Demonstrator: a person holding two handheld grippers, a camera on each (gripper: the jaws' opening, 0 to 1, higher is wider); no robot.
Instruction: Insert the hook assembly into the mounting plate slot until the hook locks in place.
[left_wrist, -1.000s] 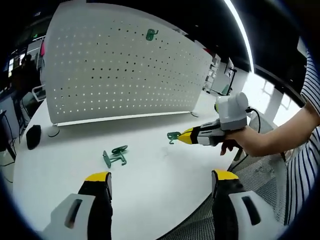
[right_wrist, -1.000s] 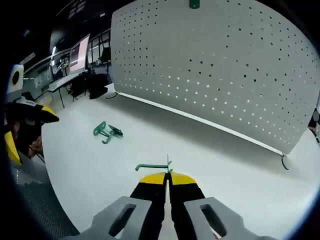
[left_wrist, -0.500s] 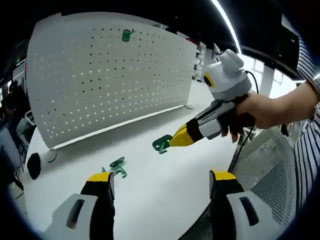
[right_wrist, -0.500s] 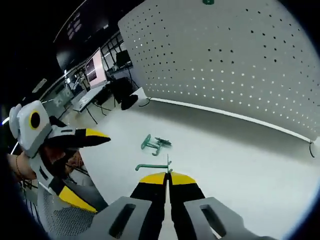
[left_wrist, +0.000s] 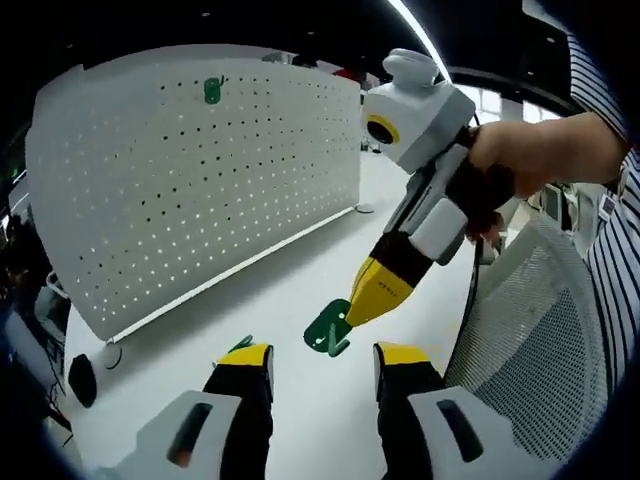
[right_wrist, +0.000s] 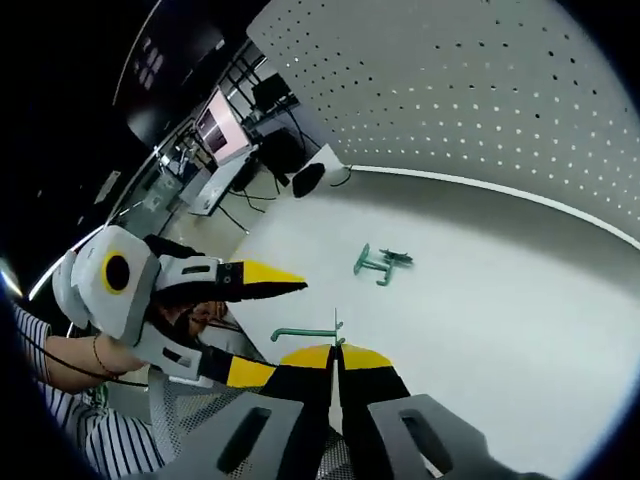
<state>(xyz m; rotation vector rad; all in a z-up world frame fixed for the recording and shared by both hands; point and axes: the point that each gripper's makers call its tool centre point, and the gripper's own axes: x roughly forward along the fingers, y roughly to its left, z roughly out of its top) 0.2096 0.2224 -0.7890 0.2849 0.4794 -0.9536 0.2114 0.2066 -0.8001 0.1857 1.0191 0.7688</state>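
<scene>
My right gripper (right_wrist: 335, 350) is shut on a green hook (right_wrist: 300, 334), gripping it by its thin plate end. In the left gripper view the right gripper (left_wrist: 350, 312) comes down from the upper right, held by a hand, with the green hook (left_wrist: 328, 332) hanging just above the gap of my left gripper (left_wrist: 322, 357). The left gripper (right_wrist: 270, 325) is open, its yellow tips on either side of the hook without touching it. A white perforated mounting plate (left_wrist: 200, 200) stands upright behind, and a green hook (left_wrist: 212, 90) is set near its top.
Another green hook (right_wrist: 380, 263) lies loose on the white table (right_wrist: 500, 300), partly behind my left finger (left_wrist: 245, 360). A mesh chair (left_wrist: 520, 330) is at the right. A black object (right_wrist: 308, 178) and a monitor (right_wrist: 222, 112) stand beyond the plate's end.
The right gripper has brought the hook close, down to my left gripper's tips. The left jaws have narrowed but stay open. Both views have swung.
</scene>
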